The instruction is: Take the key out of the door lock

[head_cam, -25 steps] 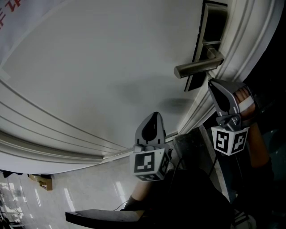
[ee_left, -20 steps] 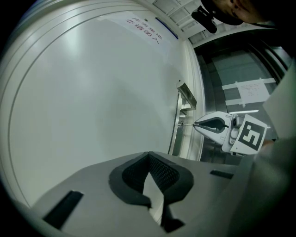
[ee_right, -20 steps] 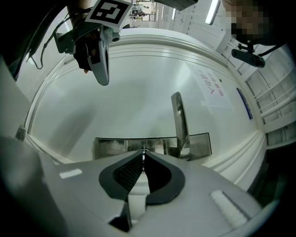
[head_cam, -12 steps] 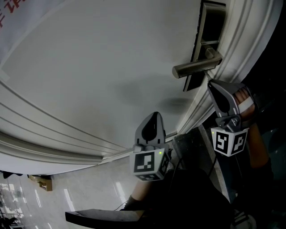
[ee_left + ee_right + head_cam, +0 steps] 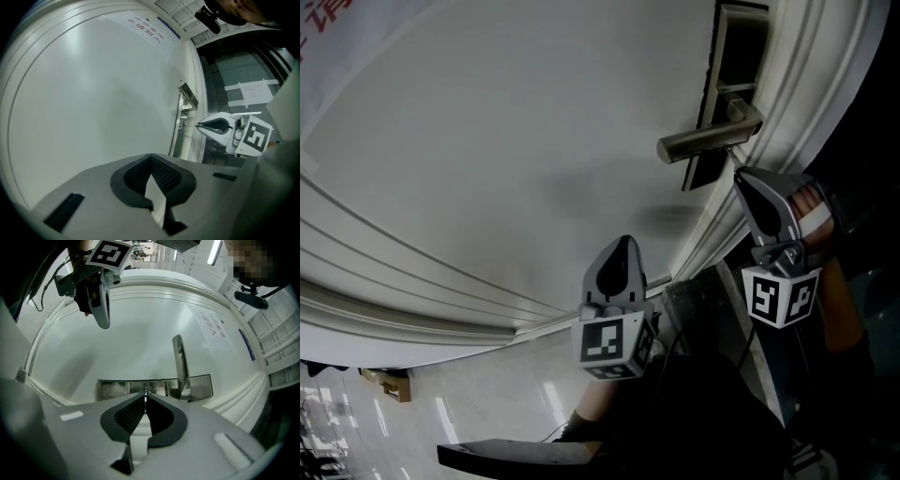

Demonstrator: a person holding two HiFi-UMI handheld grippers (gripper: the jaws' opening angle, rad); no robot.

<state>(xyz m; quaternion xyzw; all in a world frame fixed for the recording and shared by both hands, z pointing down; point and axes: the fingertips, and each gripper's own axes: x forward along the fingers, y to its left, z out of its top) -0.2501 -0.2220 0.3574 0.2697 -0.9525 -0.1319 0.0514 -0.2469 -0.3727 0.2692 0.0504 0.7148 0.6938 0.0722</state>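
The right gripper [image 5: 741, 174] is sitting right at the lock plate [image 5: 705, 169], just below the lever handle [image 5: 708, 141] in the upper right of the head view, and its jaws are pressing together on the key [image 5: 189, 125]. In the left gripper view the key is showing right of centre as a thin metal sliver bridging jaw tips and plate. It's so small that the bite on it is looking likely rather than certain. The key's long axis is running straight out of the door [image 5: 506, 141], in line with the jaws, so I'm reading the pull as going straight back along that line, no sideways drift. The left gripper [image 5: 623, 241] is hanging at lower centre, jaws together and empty, well apart from the lock. The right hand is the near one.
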